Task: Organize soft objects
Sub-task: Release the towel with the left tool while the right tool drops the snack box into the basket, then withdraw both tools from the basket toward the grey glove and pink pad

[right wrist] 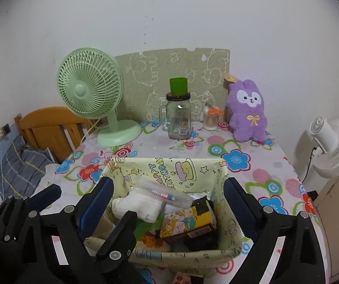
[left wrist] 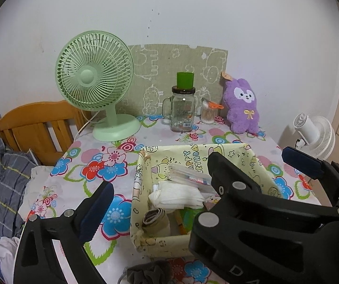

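With both the left hand-held gripper (left wrist: 202, 172) and the right hand-held gripper (right wrist: 168, 197) spread wide and empty over the yellow fabric bin (right wrist: 193, 169) near the desk's (right wrist: 271, 163) front edge, the release looks done. Lifting clear without snagging the rim seems wise. The folded white cloth (left wrist: 178, 196) lies inside, long axis roughly parallel to the front edge, while a purple plush bunny (right wrist: 248, 111) sits upright at the back right corner, facing forward

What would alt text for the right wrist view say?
An open hand-held gripper hangs over a pale yellow fabric box holding folded white cloth and small packets. Behind it on the flowered table stand a green fan, a glass jar and a purple plush bunny.
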The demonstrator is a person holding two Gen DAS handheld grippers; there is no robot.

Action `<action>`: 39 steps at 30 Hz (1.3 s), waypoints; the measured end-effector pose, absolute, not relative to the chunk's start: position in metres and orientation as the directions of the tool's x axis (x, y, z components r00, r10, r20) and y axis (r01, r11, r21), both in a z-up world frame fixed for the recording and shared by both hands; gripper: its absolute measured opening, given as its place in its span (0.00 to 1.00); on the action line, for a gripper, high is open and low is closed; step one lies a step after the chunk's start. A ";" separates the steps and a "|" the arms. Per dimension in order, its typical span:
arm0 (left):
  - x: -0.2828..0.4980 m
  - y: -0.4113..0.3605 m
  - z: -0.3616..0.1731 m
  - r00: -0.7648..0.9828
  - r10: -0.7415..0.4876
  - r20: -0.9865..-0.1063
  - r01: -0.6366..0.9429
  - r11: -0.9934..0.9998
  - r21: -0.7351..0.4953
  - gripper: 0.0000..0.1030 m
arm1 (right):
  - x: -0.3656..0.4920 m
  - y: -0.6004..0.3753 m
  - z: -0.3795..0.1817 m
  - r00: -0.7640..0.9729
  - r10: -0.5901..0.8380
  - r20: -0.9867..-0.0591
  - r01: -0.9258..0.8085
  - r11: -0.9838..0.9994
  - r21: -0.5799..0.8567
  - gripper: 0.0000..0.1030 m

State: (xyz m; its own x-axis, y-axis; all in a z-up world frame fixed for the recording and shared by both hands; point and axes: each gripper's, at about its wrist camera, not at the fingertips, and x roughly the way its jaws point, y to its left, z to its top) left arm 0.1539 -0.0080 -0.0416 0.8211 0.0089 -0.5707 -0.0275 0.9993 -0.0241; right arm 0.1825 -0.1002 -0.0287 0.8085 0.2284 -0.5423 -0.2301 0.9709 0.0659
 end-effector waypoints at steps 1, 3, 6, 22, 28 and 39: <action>0.151 -0.008 -0.040 0.824 0.008 -0.567 -0.027 0.999 -0.026 0.98 | 0.179 -0.101 -0.027 0.811 0.225 -0.540 -0.228 0.972 0.063 0.93; 0.147 -0.009 -0.037 0.826 0.003 -0.564 -0.025 0.999 -0.032 0.98 | 0.173 -0.102 -0.023 0.816 0.221 -0.534 -0.224 0.973 0.059 0.94; 0.136 -0.010 -0.033 0.834 -0.005 -0.552 -0.018 0.999 -0.036 0.98 | 0.164 -0.104 -0.018 0.823 0.218 -0.525 -0.221 0.973 0.057 0.96; 0.097 -0.023 -0.019 0.854 -0.025 -0.519 0.013 1.000 -0.028 1.00 | 0.117 -0.116 0.001 0.854 0.187 -0.486 -0.191 0.981 0.040 0.99; 0.083 -0.025 -0.018 0.863 -0.018 -0.505 0.007 1.000 -0.023 1.00 | 0.100 -0.121 0.002 0.859 0.188 -0.476 -0.192 0.981 0.040 0.99; 0.064 -0.027 -0.030 0.864 -0.039 -0.502 0.024 0.999 -0.037 1.00 | 0.078 -0.125 -0.007 0.864 0.174 -0.472 -0.176 0.984 0.039 0.99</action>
